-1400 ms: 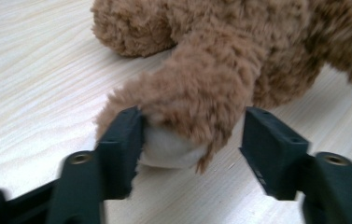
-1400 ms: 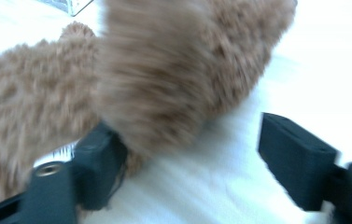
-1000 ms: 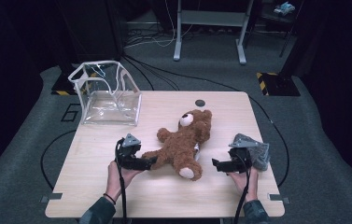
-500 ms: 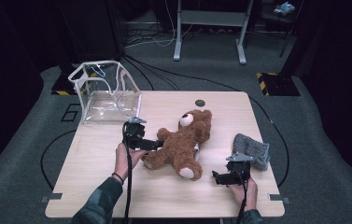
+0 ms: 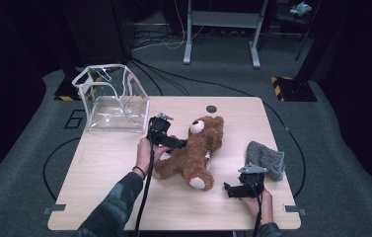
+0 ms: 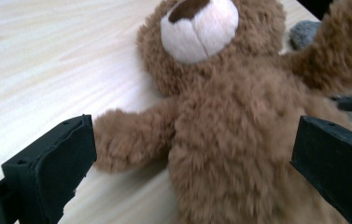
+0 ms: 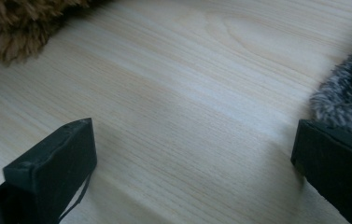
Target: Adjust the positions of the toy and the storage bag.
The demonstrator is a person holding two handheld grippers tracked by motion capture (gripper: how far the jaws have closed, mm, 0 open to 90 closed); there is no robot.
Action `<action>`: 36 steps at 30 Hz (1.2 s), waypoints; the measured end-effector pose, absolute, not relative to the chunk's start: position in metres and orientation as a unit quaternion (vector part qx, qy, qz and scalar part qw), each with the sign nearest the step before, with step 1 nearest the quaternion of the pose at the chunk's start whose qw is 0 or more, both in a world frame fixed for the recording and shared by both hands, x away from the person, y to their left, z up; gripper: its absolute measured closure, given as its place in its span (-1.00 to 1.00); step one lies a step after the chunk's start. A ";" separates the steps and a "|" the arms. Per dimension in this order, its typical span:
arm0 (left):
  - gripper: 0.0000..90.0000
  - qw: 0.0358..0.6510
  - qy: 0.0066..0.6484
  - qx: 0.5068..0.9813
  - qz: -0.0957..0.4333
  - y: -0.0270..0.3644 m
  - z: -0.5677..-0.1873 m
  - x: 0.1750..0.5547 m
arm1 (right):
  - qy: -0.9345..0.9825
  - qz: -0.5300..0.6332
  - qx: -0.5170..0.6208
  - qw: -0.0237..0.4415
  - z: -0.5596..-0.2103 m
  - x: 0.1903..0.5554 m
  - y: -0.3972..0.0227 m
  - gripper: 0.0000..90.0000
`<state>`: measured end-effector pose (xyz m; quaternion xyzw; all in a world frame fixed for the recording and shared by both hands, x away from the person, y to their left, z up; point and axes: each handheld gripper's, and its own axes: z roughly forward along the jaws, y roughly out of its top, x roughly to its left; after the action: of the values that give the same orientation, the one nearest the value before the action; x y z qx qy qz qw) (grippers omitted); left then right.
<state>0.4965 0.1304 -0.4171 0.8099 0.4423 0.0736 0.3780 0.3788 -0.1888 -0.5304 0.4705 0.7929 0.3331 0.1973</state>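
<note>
My left tongs (image 6: 192, 154) gape wide astride the teddy bear (image 6: 239, 140), having just opened; right tongs (image 7: 192, 158) spread apart over bare table (image 7: 187, 93).

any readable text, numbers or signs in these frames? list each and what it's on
"6": a large outlined numeral on the grey floor mat, left of the table, partly hidden by the clear plastic bag.
Teddy bear, grey cloth and both grippers: no readable markings.
</note>
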 end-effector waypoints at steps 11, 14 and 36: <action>-1.00 0.388 0.452 0.803 0.024 0.104 -0.424 0.523 | 0.787 0.332 0.479 0.203 -0.530 0.380 -0.190 -1.00; -1.00 0.391 0.464 0.795 0.015 0.097 -0.427 0.528 | 0.786 0.331 0.480 0.203 -0.530 0.380 -0.189 -1.00; -0.82 0.342 0.489 0.801 -0.052 0.065 -0.466 0.554 | 0.781 0.333 0.487 0.206 -0.530 0.380 -0.188 -0.98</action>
<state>0.5543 0.0650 -0.4661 0.8008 0.4891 -0.0518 0.3418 0.3795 -0.1883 -0.5304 0.4866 0.7811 0.3327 0.2060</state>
